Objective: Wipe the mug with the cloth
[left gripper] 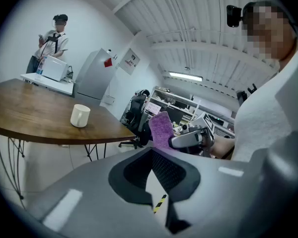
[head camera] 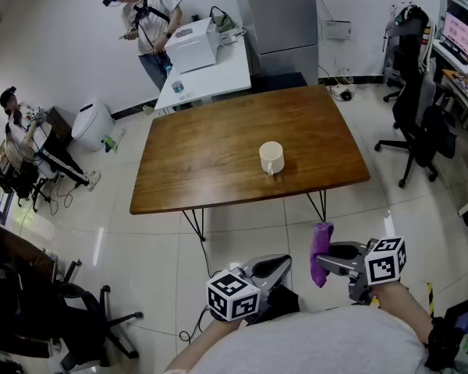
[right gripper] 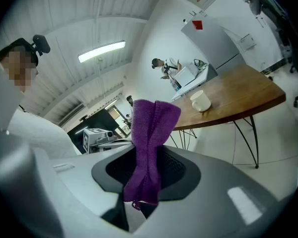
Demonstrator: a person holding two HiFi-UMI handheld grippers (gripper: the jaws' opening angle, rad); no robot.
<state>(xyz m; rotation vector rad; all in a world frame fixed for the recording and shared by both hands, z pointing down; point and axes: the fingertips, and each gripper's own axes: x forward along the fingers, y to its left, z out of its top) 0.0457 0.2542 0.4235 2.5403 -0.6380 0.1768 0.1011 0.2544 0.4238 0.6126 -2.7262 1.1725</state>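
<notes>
**Approaching the mug, cloth ready**

Head view: the mug (head camera: pixel 271 158) stands upright on the table (head camera: pixel 210 142), right of middle and nearer the front edge. Both grippers hang well short of that edge.

Left gripper view: the left gripper (left gripper: pixel 152 155) has its jaws drawn together with nothing between them (the mug is far ahead).

Right gripper view: the right gripper (right gripper: pixel 148 158) is clamped on the purple cloth (right gripper: pixel 150 128), which stands folded above the jaws.

Wiping has probably not begun. Next, the left jaws likely need to spread and steady the mug while the cloth meets its wall.
</notes>
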